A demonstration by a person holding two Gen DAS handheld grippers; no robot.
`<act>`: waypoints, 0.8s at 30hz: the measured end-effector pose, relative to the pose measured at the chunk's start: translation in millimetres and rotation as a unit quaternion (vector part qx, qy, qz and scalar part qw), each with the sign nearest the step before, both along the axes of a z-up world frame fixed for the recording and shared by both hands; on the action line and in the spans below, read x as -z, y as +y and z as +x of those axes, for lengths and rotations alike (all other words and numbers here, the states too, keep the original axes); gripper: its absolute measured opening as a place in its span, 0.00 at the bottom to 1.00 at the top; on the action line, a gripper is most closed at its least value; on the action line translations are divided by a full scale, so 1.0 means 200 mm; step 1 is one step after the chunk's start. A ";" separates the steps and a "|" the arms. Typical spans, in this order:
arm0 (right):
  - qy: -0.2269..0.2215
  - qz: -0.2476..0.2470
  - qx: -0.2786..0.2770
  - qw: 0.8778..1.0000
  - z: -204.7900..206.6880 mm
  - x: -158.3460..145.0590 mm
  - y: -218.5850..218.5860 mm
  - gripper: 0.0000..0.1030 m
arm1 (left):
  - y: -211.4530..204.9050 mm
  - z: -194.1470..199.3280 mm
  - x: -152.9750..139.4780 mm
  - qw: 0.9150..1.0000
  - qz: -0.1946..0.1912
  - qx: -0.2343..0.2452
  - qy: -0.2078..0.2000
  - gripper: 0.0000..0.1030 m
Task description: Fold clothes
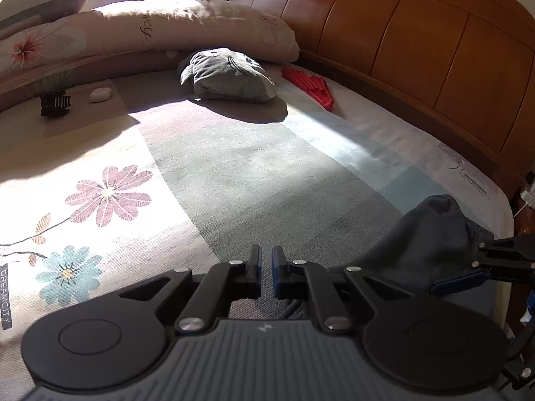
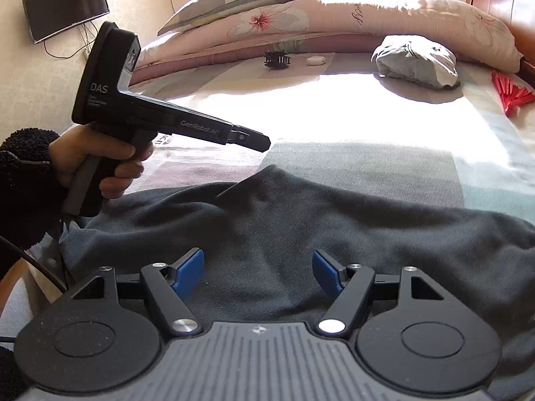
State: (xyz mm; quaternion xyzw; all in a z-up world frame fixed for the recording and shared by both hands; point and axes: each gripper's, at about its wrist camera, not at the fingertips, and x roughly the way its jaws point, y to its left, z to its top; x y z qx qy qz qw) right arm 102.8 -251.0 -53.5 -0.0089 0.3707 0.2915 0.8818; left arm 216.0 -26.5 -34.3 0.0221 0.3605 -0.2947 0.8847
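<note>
- The bed (image 1: 234,173) is taking up the room, its woven sheet lying in broad bands of cream, mauve, grey-green and pale blue with printed flowers, sun falling hard across it
- A curved headboard (image 1: 401,53) of glossy orange-brown wooden panels is running along the bed's far edge
- A long floral pillow (image 1: 187,23) is slumping soft and rounded at the head of the bed
- The dark grey fleece garment (image 2: 317,220), matte and fuzzy, is lying spread in loose ridges at the near edge of the bed
- The right gripper (image 2: 258,272) is hanging just over that fleece, its blue-padded tongs standing well apart with nothing pinched
- The left gripper (image 1: 266,275), gripped by a hand (image 2: 97,163) in a woolly black sleeve, is hovering over the bed with its tongs nearly together, a thin slit between them and nothing in it
- A grey bundled cloth (image 1: 227,77) is sitting lumpy near the pillow
- A red ribbed fan (image 1: 311,87) is lying by the headboard
- A black toothed hair clip (image 1: 55,102) and a smooth white oval case (image 1: 100,94) are resting just beside each other
</note>
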 end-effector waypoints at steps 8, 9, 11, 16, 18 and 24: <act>-0.036 -0.084 -0.056 0.994 0.37 -0.01 0.19 0.72 | 0.08 -0.16 0.12 0.991 -0.056 0.038 0.113 0.12; -0.026 -0.093 -0.062 0.993 0.40 0.03 0.23 0.68 | 0.08 -0.15 0.16 0.991 -0.050 0.028 0.124 0.13; -0.008 -0.109 -0.069 0.992 0.47 0.11 0.28 0.57 | 0.11 -0.11 0.23 0.992 -0.038 -0.002 0.123 0.09; -0.011 -0.086 0.011 0.996 0.57 0.17 0.17 0.54 | 0.22 -0.02 0.24 0.989 -0.074 -0.064 0.114 0.07; -0.002 -0.076 0.032 0.997 0.57 0.15 0.13 0.54 | 0.23 -0.03 0.22 0.990 -0.058 -0.074 0.103 0.11; 0.005 -0.072 -0.032 0.997 0.49 0.09 0.24 0.56 | 0.23 -0.14 0.14 0.989 -0.105 -0.035 0.094 0.12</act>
